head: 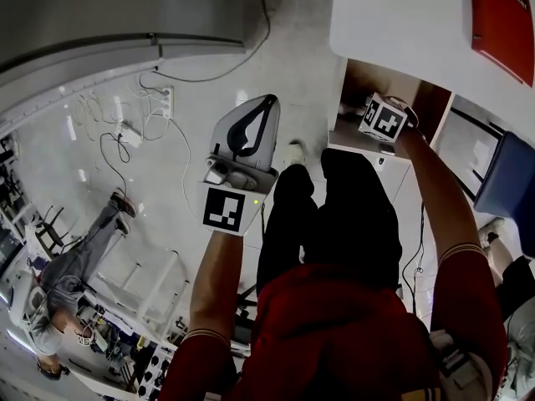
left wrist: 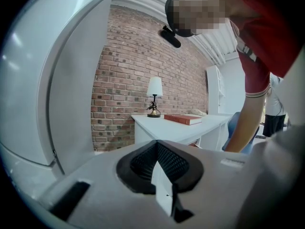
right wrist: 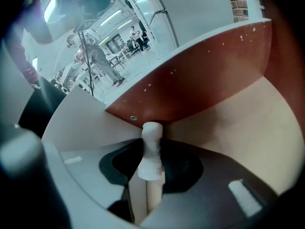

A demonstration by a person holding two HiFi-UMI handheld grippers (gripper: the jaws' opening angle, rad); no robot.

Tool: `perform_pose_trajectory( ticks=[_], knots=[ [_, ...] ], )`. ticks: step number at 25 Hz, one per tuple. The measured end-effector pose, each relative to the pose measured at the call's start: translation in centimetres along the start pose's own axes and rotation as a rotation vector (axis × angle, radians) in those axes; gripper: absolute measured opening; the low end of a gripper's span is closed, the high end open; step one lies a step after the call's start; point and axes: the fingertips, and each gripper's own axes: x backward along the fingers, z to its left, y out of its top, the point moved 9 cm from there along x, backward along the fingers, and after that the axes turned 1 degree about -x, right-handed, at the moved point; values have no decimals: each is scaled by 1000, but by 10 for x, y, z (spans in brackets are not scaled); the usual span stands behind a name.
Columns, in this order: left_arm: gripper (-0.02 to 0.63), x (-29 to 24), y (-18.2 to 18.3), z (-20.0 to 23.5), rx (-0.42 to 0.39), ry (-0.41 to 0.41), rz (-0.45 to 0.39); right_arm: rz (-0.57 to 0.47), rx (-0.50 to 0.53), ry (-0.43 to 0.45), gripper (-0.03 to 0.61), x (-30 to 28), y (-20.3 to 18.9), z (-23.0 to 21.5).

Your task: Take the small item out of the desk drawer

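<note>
In the head view my right gripper (head: 383, 122) reaches into the open desk drawer (head: 359, 78) at the upper right; only its marker cube shows there. The right gripper view shows a small white knobbed item (right wrist: 151, 151) pinched upright at the tips of my right gripper (right wrist: 151, 178), over the drawer's pale floor (right wrist: 257, 123) and in front of its red-brown wall (right wrist: 205, 80). My left gripper (head: 266, 103) is held up over the floor, left of the drawer. Seen from its own camera, the left gripper (left wrist: 162, 185) is shut with nothing in it.
The white desk (head: 393, 15) carries a red book (head: 501, 19) and a small lamp (left wrist: 154, 97). A blue chair (head: 510, 182) stands right of the drawer. Cables and a power strip (head: 125, 132) lie on the floor at left, and another person (head: 75, 274) stands farther off.
</note>
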Motion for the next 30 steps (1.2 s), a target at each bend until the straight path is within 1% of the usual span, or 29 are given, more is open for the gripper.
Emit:
perform_pose_trajectory(
  ticks=[4,9,14,22,28,30],
  knots=[
    [5,5,6,-3,-3,-14,-9,-26,-7,-46,130,23,7,5],
    [5,13,16,-12,-6,-45,-23,-86,21,-125,130,65,23,19],
    [5,30,32,-22,-10,-89,-33,-186,-7,-210,130,112,40,46],
    [5,62,68,-36,-37,-148,-72,-409,-50,-330,130,191,71,119],
    [5,78,96,-52,-8,-158,-125,-648,-129,-395,130,246,83,173],
    [5,86,106,-58,-11,-165,-141,-731,-149,-419,130,266,87,194]
  ],
)
